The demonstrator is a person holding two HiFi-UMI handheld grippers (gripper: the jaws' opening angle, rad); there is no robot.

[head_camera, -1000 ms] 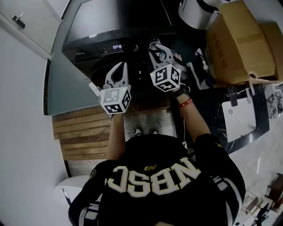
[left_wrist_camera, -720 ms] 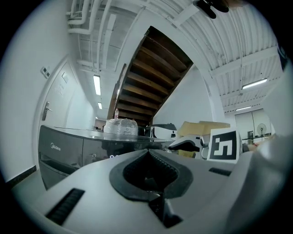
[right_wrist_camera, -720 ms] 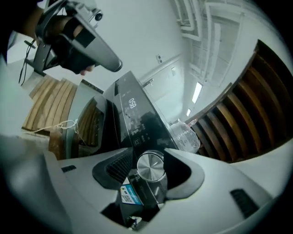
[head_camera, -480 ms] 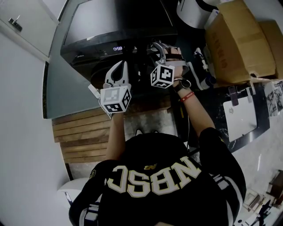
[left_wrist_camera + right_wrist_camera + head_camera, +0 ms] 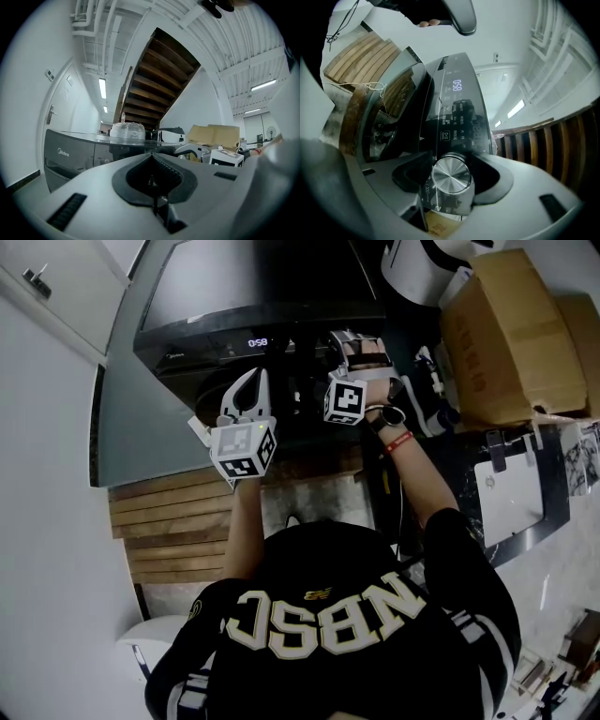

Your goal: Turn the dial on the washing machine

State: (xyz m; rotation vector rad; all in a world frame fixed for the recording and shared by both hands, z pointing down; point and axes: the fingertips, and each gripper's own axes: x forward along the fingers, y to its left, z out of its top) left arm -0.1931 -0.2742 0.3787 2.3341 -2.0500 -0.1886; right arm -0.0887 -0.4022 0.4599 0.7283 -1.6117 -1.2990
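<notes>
right gripper (image 5: 349, 339): jaws opening, dial (image 5: 451, 176) between them | left gripper (image 5: 153, 180): jaws together, empty | risk: if I pull back crooked, a jaw may bump the dial and turn it wrong

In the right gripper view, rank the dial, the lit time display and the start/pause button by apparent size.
1. The dial: clearly largest, though it is nearest the camera.
2. The time display and start/pause button: they look alike, so I won't rank them.
</notes>
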